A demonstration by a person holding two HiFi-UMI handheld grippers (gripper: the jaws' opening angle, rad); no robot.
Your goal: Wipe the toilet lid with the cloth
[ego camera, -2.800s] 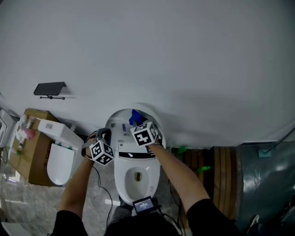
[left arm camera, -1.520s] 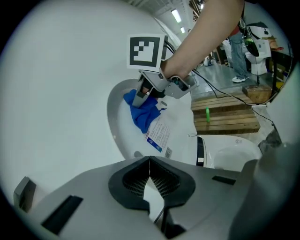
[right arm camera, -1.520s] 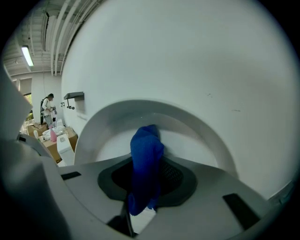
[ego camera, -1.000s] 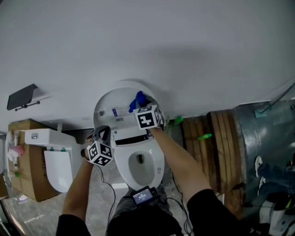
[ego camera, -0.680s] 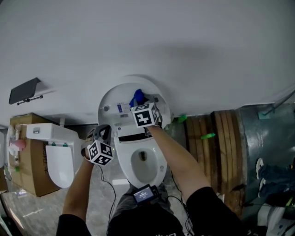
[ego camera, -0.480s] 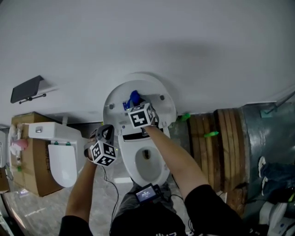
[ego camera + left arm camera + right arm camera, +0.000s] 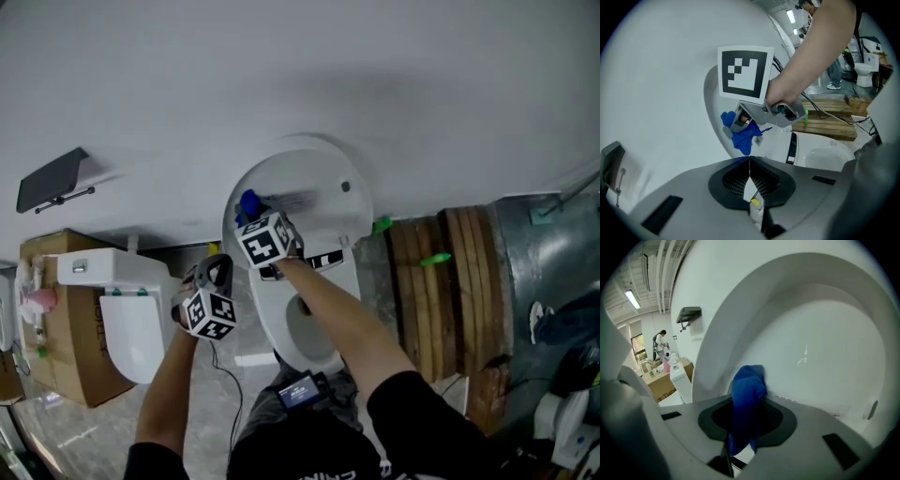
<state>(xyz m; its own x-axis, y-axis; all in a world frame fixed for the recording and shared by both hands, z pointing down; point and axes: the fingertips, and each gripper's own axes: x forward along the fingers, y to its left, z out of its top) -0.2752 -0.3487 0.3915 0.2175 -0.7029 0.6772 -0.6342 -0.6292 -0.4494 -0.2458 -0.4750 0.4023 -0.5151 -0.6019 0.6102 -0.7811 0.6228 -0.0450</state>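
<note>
Right gripper [image 7: 743, 423] is clamped tight on the blue cloth [image 7: 748, 389], and that cloth is pressed against the inner face of the raised toilet lid [image 7: 323, 173], over near its left edge, so the wipe looks under way. Left gripper [image 7: 749, 171] hangs clear of the lid, jaws together on nothing. Next, I'd say, comes a firm sweep across toward the lid's right side.

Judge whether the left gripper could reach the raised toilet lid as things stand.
Probably yes: the left gripper, shut and empty, faces the lid across open space; only the right gripper and its cloth occupy part of it.
</note>
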